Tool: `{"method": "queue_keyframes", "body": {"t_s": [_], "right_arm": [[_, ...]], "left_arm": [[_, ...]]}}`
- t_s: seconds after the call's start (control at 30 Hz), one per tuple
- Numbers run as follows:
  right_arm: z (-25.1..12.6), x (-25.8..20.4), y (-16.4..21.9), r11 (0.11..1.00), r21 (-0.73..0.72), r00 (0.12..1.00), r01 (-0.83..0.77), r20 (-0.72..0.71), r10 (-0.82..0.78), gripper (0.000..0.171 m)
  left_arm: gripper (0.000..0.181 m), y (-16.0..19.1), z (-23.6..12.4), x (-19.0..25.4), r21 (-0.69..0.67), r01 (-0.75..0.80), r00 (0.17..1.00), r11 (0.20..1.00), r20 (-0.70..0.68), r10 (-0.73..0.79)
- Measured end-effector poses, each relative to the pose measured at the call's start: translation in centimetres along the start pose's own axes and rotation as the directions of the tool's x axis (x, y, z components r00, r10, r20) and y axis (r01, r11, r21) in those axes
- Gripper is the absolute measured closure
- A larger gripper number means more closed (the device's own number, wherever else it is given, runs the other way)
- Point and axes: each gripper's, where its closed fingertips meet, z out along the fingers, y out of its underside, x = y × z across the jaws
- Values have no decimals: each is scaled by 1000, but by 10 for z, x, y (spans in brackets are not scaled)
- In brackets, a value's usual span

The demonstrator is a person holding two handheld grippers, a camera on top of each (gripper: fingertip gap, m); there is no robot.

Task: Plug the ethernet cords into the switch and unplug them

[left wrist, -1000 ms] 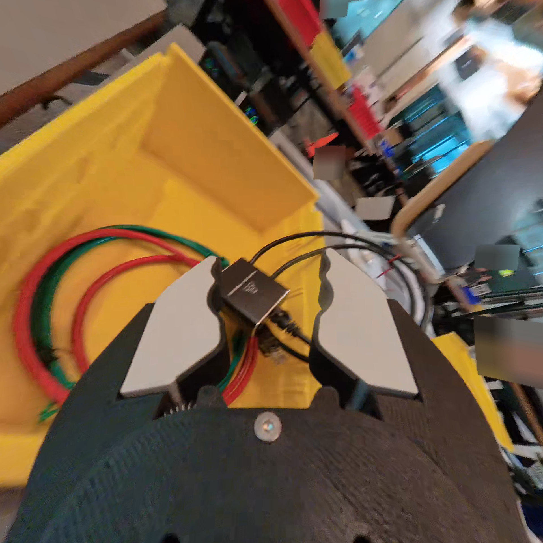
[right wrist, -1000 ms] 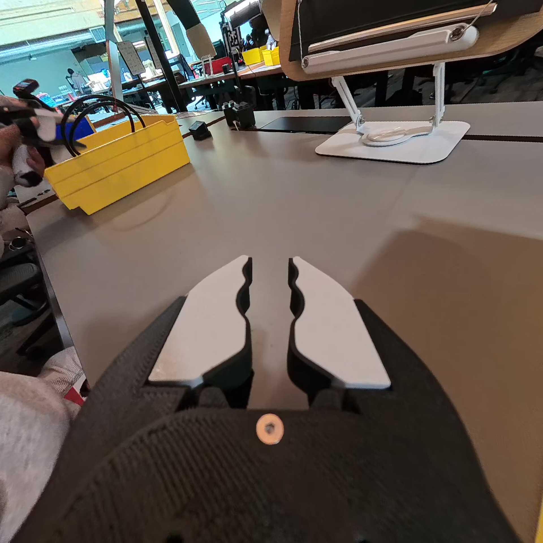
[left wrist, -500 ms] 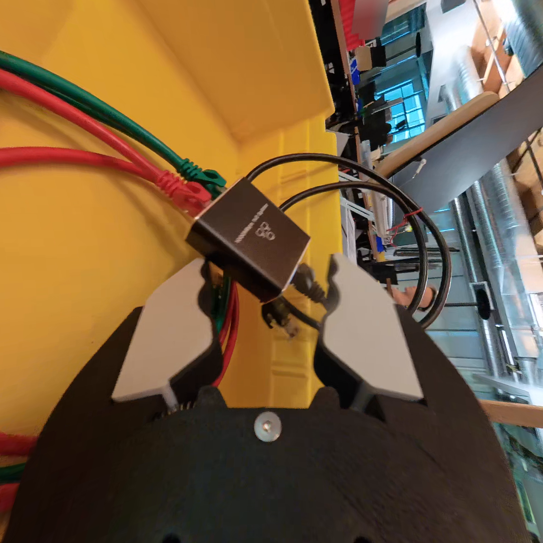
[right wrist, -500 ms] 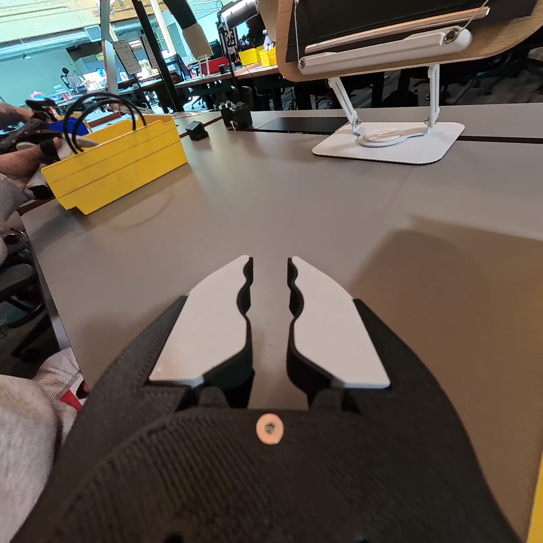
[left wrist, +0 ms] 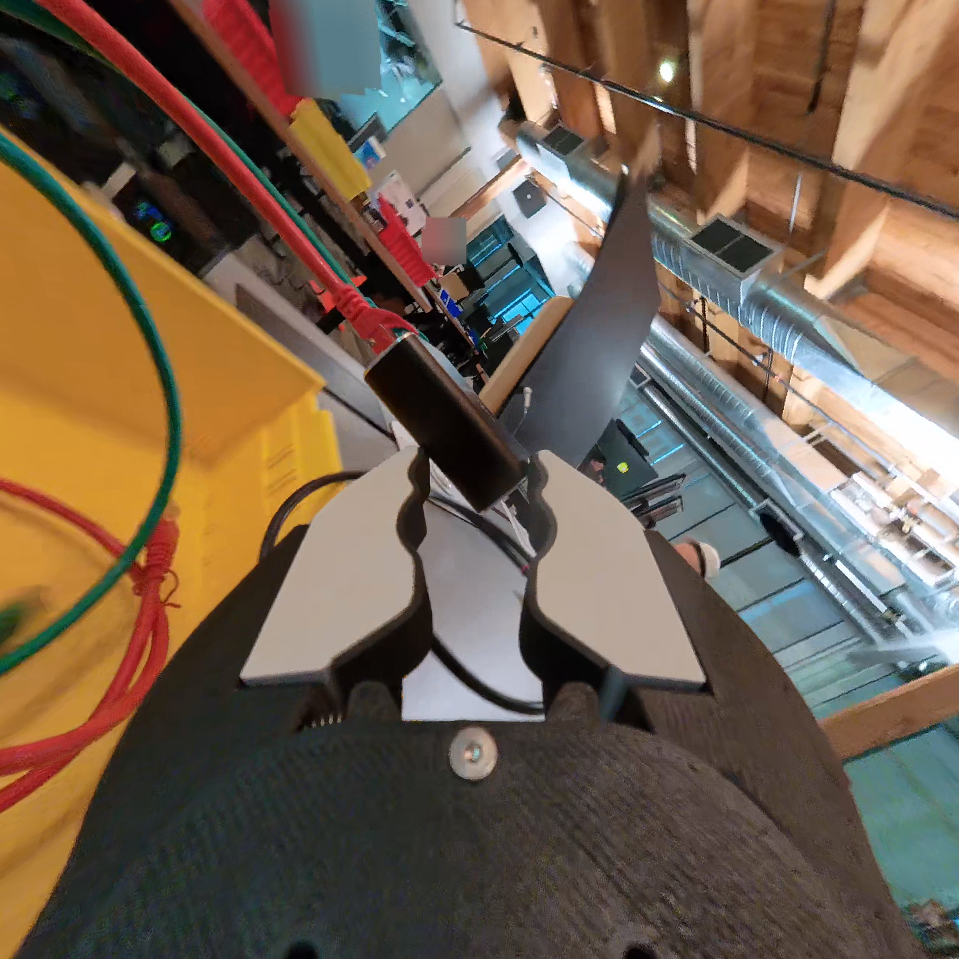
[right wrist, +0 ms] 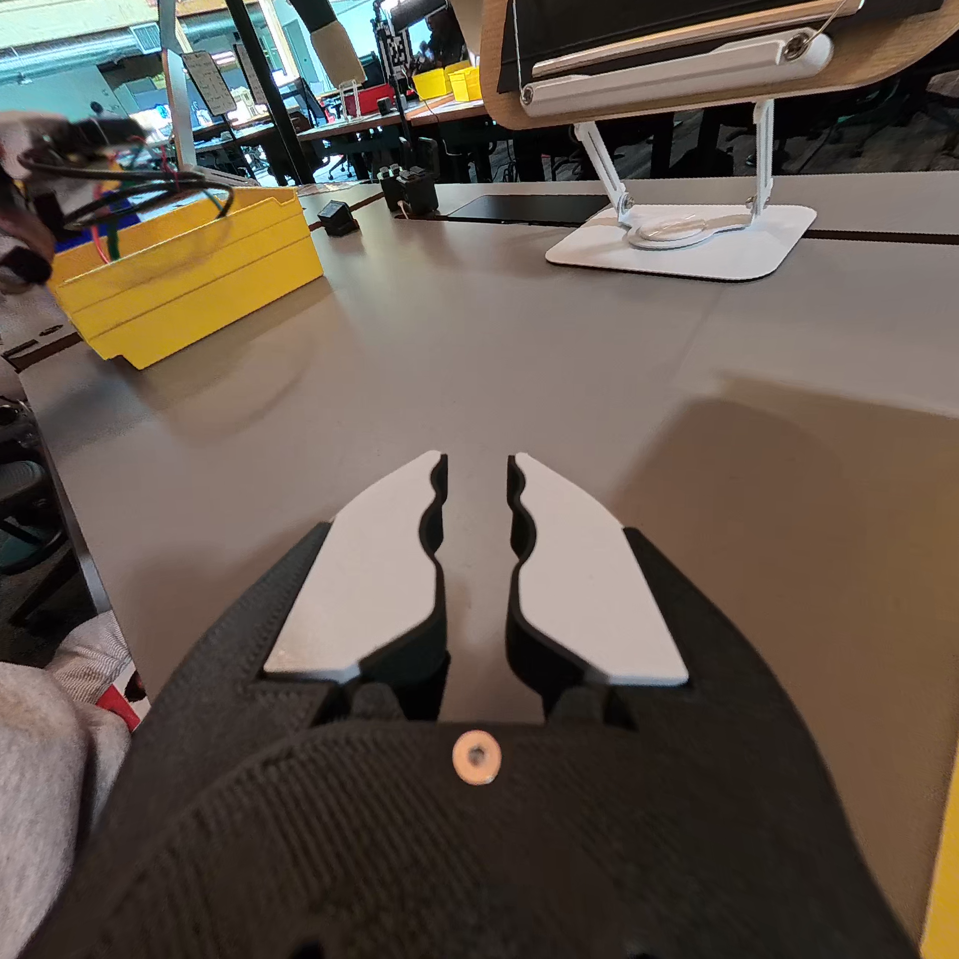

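Observation:
In the left wrist view my left gripper is shut on the near end of the black switch and holds it in the air, pointing up and away. A red ethernet cord is plugged into the switch's far end, and a green cord runs beside it and loops down towards the yellow bin. A black cable hangs under the fingers. In the right wrist view my right gripper is empty, its jaws a narrow gap apart, low over the grey table.
The yellow bin stands at the table's left edge, with the left gripper and dangling cords above it. A white stand with a board on top is at the back right. Small black devices sit at the back.
The left gripper has closed on the switch and lifted it out of the bin, tilting upward, with the cords trailing. The right gripper has hardly moved.

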Motion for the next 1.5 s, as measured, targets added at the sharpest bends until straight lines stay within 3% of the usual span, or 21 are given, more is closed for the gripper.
{"method": "queue_keyframes", "body": {"t_s": [0.27, 0.43, 0.57, 0.77, 1.07, 1.17, 1.3, 1.43, 1.5], "right_arm": [[0, -1, 0, 1000, 1, 1000, -3, 9, 3, 149], [-1, -3, 0, 1000, -1, 1000, -3, 16, 3, 149], [-1, -4, 0, 1000, 1, 1000, -1, 19, 1, 150], [-7, 1, -11, 998, 58, 1000, 10, -23, -9, 151], [-17, -9, -39, 972, 224, 997, 75, -34, -69, 149], [-3, -24, -36, 971, 206, 992, 121, 0, -124, 144], [20, -43, -24, 971, 150, 980, 186, 46, -195, 142], [41, -64, -16, 987, 110, 979, 120, 151, -136, 135], [51, -67, -14, 995, 88, 982, 53, 174, -68, 122]], "left_arm": [[148, 7, 26, 128, 76, -187, 954, 979, -224, 200], [148, 43, 43, 204, 69, -202, 886, 977, -413, 212], [148, 83, 64, 233, 35, -226, 858, 973, -466, 216], [148, 162, 109, 225, -95, -164, 862, 982, -498, 96], [148, 306, 152, 147, -315, -154, 916, 937, -401, 16], [151, 330, 154, 139, -368, -139, 917, 919, -398, -21], [151, 353, 154, 136, -397, -237, 907, 887, -417, 55], [151, 365, 154, 141, -409, -242, 899, 880, -437, 45], [152, 372, 152, 147, -414, -264, 881, 871, -471, 44]]}}
